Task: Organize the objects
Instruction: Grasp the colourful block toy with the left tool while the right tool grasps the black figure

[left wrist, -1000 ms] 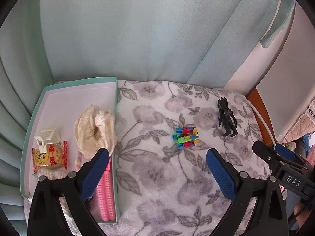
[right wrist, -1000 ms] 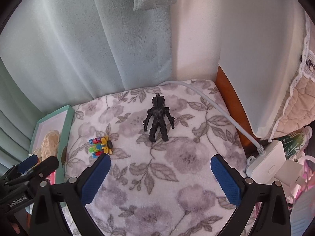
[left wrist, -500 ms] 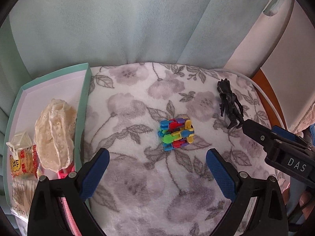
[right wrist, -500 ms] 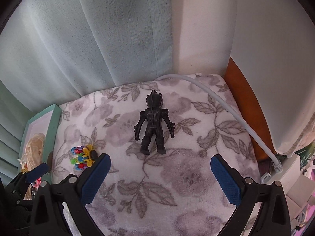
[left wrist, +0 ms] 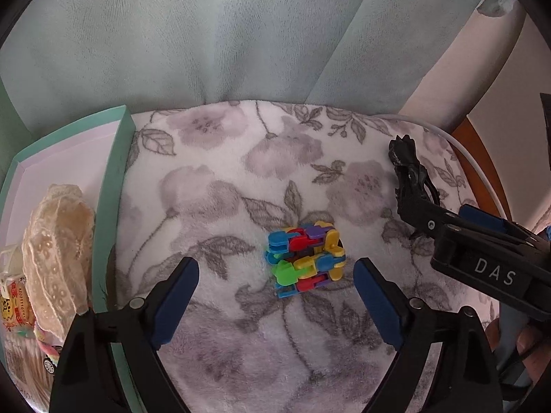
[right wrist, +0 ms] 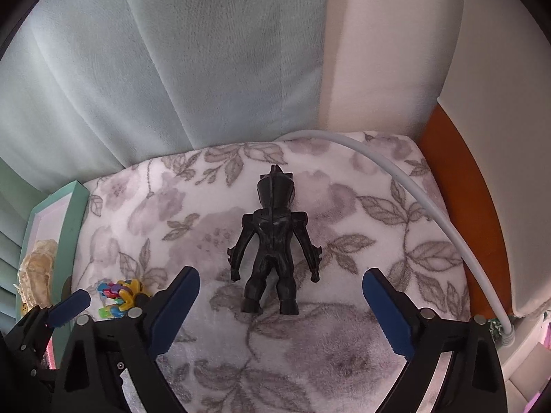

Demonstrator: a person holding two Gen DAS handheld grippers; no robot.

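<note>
A multicoloured plastic cube toy (left wrist: 304, 260) lies on the floral cloth (left wrist: 220, 206), just ahead of and between the blue pads of my open left gripper (left wrist: 275, 296). A black action figure (right wrist: 273, 239) lies on its front, feet toward me, with my open right gripper (right wrist: 280, 301) spread around its legs without touching. In the left wrist view the figure (left wrist: 408, 168) is partly hidden behind the right gripper's body. The cube toy (right wrist: 118, 296) shows at the lower left of the right wrist view.
A mint-green tray (left wrist: 118, 172) at the left holds a cream lace piece (left wrist: 56, 241), a snack packet (left wrist: 13, 304) and small items. A white cable (right wrist: 427, 203) curves along the cloth's right edge. Pale green curtains hang behind.
Both grippers have moved forward and lower: the left closer onto the cube toy, the right closer onto the black figure. Both stay open.
</note>
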